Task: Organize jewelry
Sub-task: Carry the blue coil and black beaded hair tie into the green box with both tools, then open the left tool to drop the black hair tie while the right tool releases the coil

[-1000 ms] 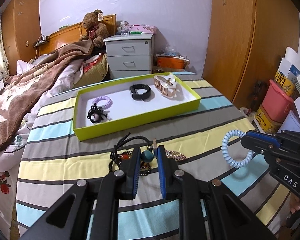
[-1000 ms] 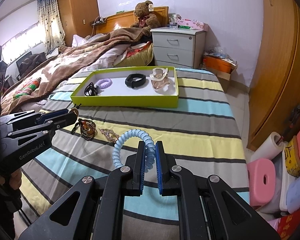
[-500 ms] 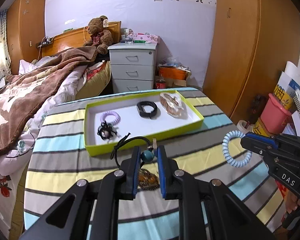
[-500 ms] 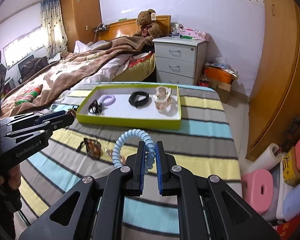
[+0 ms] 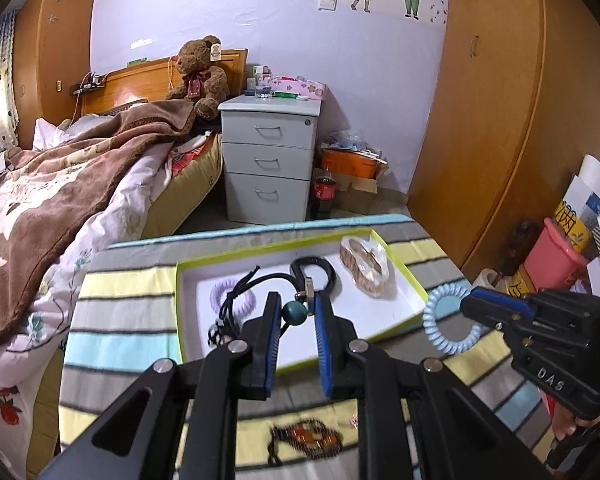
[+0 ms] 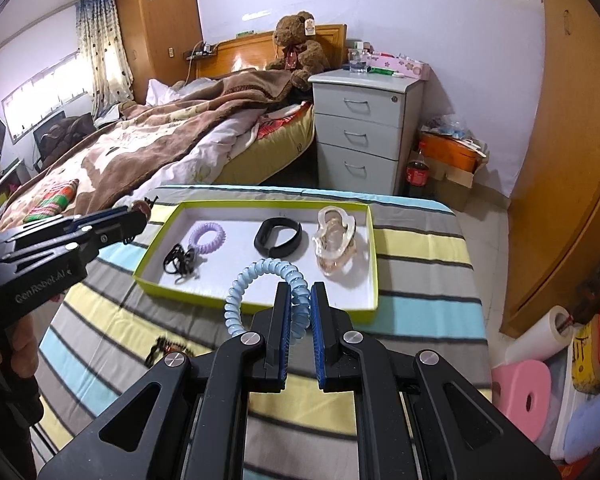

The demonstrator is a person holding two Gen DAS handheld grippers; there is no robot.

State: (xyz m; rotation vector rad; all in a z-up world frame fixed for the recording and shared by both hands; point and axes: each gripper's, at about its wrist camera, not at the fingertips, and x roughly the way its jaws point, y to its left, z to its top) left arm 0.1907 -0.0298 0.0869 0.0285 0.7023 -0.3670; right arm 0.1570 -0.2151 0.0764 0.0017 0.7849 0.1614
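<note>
A lime-green tray (image 6: 188, 292) with a white floor lies on the striped cloth. It holds a purple coil (image 6: 206, 236), a black band (image 6: 278, 238), a clear rose-gold bracelet bundle (image 6: 334, 246) and a black hair tie (image 6: 180, 260). My left gripper (image 5: 296, 308) hovers over the tray's near edge (image 5: 380, 336), shut on a black cord necklace with a teal bead (image 5: 294, 313). My right gripper (image 6: 300, 300) is shut on a pale blue coil bracelet (image 6: 260, 270) just before the tray's front wall. A brown beaded bracelet (image 5: 304, 438) stays on the cloth.
A bed with a brown blanket (image 5: 60, 200) runs along the left. A grey nightstand (image 6: 364, 136) and a cola bottle (image 6: 416, 172) stand beyond the table. A wooden wardrobe (image 5: 500, 120), a pink bin (image 5: 552, 256) and a pink stool (image 6: 520, 396) crowd the right side.
Both grippers have risen and moved forward toward the tray, each carrying its piece. The beaded bracelet has dropped behind to the bottom of both views.
</note>
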